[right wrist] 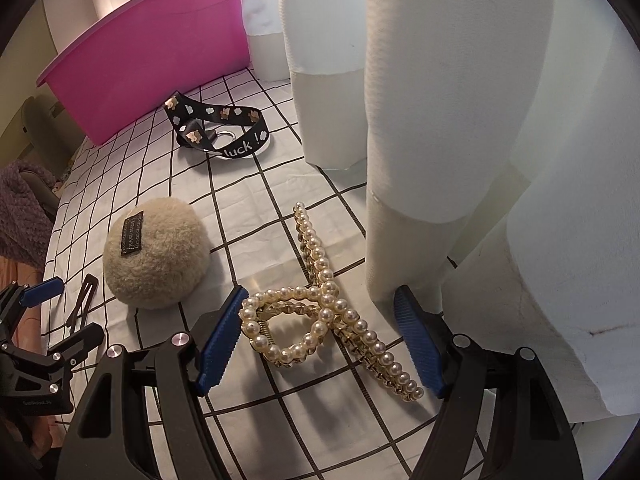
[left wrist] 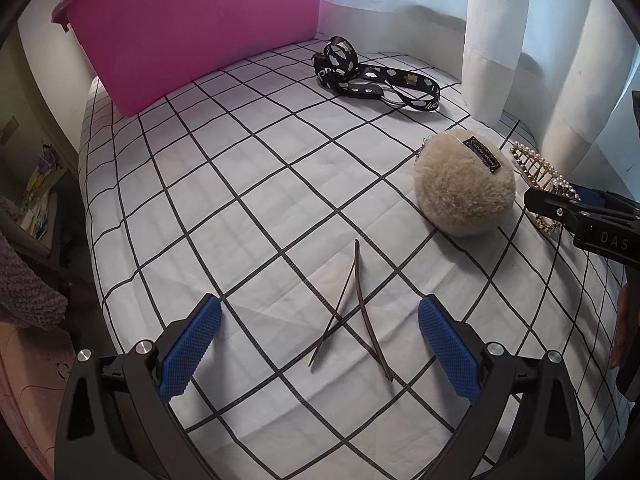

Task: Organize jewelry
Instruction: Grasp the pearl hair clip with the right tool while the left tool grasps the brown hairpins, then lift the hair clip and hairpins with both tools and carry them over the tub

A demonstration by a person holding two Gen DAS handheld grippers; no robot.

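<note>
Two thin dark hair clips (left wrist: pixel 352 312) lie crossed on the checked white cloth (left wrist: pixel 248 184), between the wide-open blue pads of my left gripper (left wrist: pixel 320 350). A gold pearl claw clip (right wrist: pixel 320 312) lies between the open pads of my right gripper (right wrist: pixel 324 340), untouched. It also shows in the left wrist view (left wrist: pixel 540 176), partly behind my right gripper (left wrist: pixel 560 210). A fluffy beige pom-pom (left wrist: pixel 466 184) sits between the two spots and shows in the right wrist view (right wrist: pixel 156 252). My left gripper (right wrist: pixel 60 308) shows at the right view's left edge, around the hair clips (right wrist: pixel 82 300).
A pink plastic bin (left wrist: pixel 192 28) stands at the back of the cloth. A black printed lanyard (left wrist: pixel 372 76) lies in front of it. White curtains (right wrist: pixel 460 120) hang close on the right, touching the cloth beside the pearl clip. The cloth's left edge drops off.
</note>
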